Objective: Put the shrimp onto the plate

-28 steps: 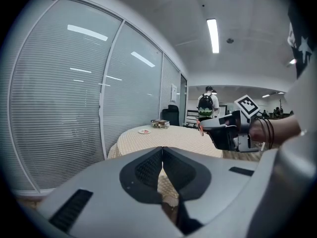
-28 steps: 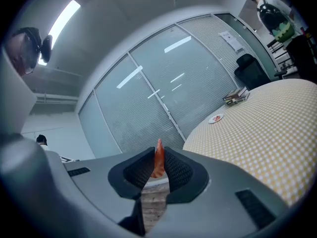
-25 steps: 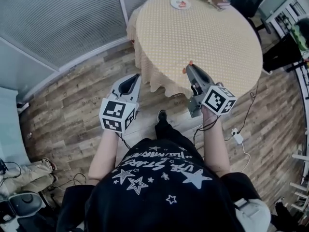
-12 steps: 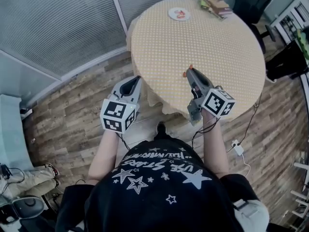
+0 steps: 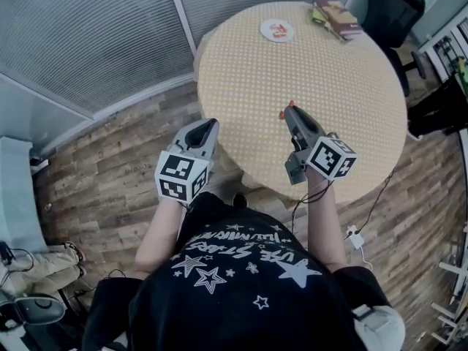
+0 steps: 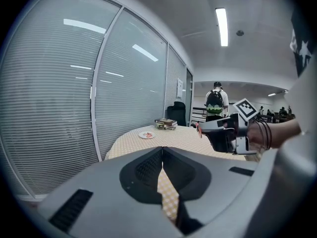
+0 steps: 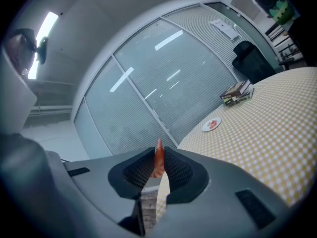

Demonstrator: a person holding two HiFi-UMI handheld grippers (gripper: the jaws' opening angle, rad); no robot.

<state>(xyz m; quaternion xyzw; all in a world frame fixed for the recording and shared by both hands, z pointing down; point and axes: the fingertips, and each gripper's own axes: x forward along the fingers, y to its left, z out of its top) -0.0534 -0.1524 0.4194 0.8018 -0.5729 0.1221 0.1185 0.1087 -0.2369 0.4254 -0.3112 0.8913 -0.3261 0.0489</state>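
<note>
The right gripper [image 5: 287, 110] is pinching one orange shrimp [image 7: 159, 158] between its jaws. The shrimp's long axis is running along the jaws, its narrow end poking out past their tips. It is hanging over the near part of the round checked table [image 5: 329, 86]. The left gripper [image 5: 207, 125] is sitting with its jaws together on nothing, beside the table's near edge. One white plate [image 5: 277, 30], bearing something red, is lying well apart at the far edge.

From the person's head, one camera looks steeply down on the left gripper [image 5: 208, 123], right gripper [image 5: 287, 110] and table [image 5: 351, 123]. Each gripper's camera sits close behind its own jaws, facing across the tabletop toward the plate [image 5: 277, 30] far ahead, shared by all three views.
</note>
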